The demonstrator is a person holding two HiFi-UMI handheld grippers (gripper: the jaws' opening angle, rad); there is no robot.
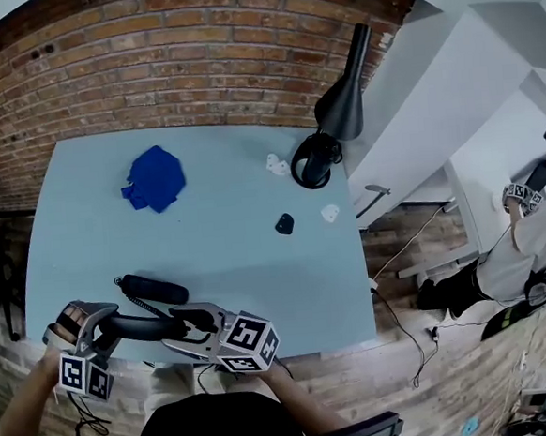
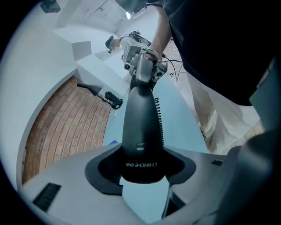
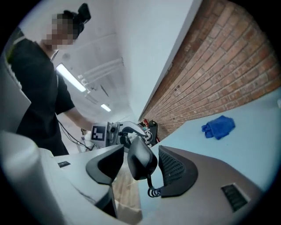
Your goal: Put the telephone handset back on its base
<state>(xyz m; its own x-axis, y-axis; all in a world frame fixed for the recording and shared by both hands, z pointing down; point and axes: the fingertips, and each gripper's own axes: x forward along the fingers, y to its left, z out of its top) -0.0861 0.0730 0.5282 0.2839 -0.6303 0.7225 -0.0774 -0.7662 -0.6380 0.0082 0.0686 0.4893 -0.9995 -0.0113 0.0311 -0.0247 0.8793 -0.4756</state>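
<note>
Head view: blue cloth (image 1: 154,178), lamp (image 1: 333,114) beyond handset (image 1: 140,326).

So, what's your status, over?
Left tool clamped on black plastic telephone handset. Right tool open around its other end. Black oblong base just beyond, unobstructed.

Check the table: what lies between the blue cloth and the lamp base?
One small white object, too small to identify, lies between the blue cloth and the lamp base. The rest of that stretch is bare. The head view shows it.
</note>
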